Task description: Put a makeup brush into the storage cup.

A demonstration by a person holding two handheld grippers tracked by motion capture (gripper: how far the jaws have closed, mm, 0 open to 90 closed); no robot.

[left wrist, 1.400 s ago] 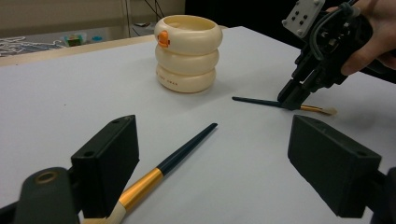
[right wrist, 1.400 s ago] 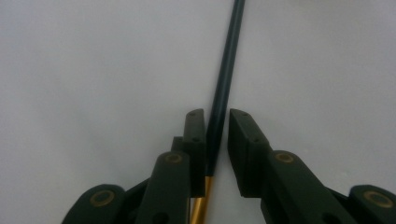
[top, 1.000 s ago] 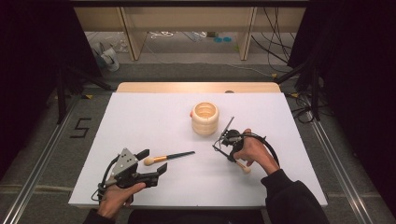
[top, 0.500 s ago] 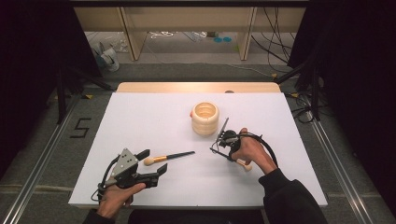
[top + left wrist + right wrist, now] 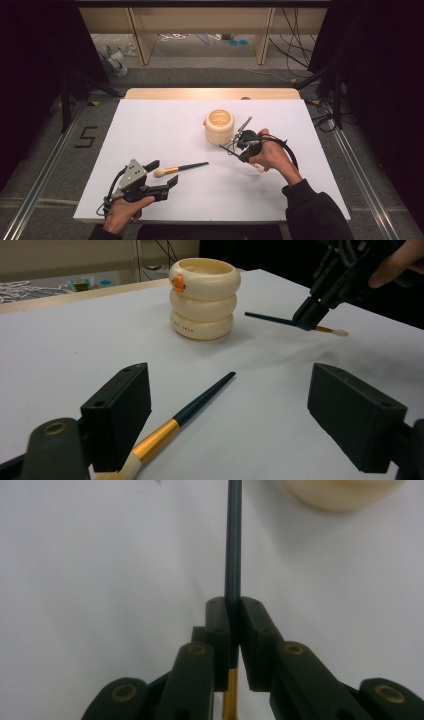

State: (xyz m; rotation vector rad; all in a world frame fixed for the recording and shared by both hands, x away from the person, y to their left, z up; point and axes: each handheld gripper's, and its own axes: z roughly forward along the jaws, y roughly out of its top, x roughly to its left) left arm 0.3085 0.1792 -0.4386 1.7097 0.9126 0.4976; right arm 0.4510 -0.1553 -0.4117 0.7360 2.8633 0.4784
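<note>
White table (image 5: 165,125), broad and bare apart from a few things. Just right of centre, toward the far side: cream ringed holder (image 5: 219,126), upright, three stacked rings with a small orange mark near the rim, mouth open upward. At the near left: a brush on the table (image 5: 181,168), lying flat, pale bristle end to the left, gold ferrule, dark handle pointing right and slightly far.

Near left corner: left gripper (image 5: 159,178), resting low at the table edge, jaws spread wide and released, nothing between them; bristle end of the lying brush just beside the left jaw in the left gripper view. Right of the holder: right gripper (image 5: 235,145), lifted off the table, clenched on a second brush (image 5: 233,535); jaws pressed tight on the dark handle just above the gold ferrule in the right gripper view, handle running out ahead toward the holder's base, bristle tip (image 5: 340,332) pointing back toward the hand.

Likely step, as a judgement: carrying the held brush to the holder. Next move calling for tipping the brush more upright, bringing its leading end over the open mouth, then lowering clear of the rim before letting go
</note>
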